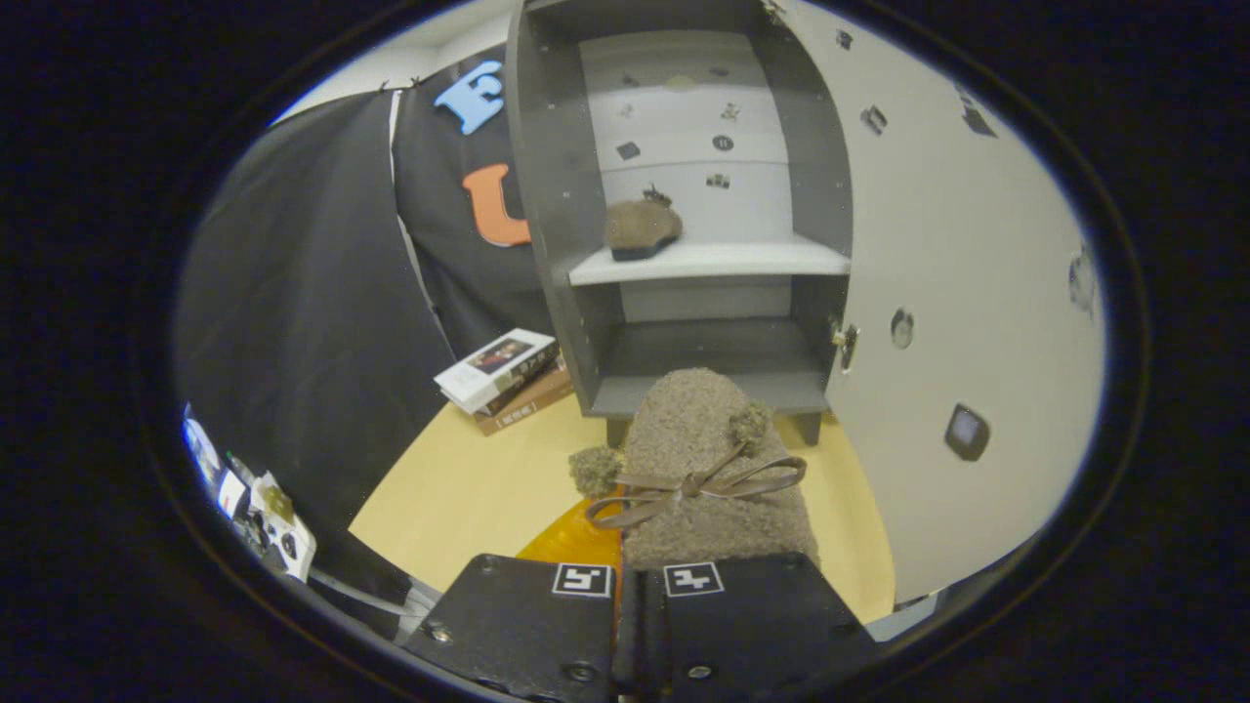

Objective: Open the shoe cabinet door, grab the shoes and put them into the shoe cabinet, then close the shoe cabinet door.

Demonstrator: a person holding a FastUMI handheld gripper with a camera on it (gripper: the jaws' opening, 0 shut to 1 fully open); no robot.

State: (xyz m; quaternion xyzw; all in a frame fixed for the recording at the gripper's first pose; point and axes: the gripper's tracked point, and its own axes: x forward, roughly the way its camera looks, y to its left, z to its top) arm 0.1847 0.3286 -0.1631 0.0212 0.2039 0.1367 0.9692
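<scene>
My gripper [640,586] is shut on a fuzzy brown shoe [708,469] with a ribbon bow and two pom-poms; its toe points ahead toward the grey shoe cabinet [547,195]. The cabinet stands open, its pale door [957,293] swung out to the right of the shoe. A second matching shoe [640,227] rests on the white middle shelf [723,260]. The dark lower shelf [703,351] lies just beyond the held shoe's toe and looks bare.
A stack of books [503,376] lies on the yellow table [469,488] left of the cabinet's foot. An orange patch [571,542] on the table shows beside the fingers. Small items [259,513] sit low beyond the table's left edge.
</scene>
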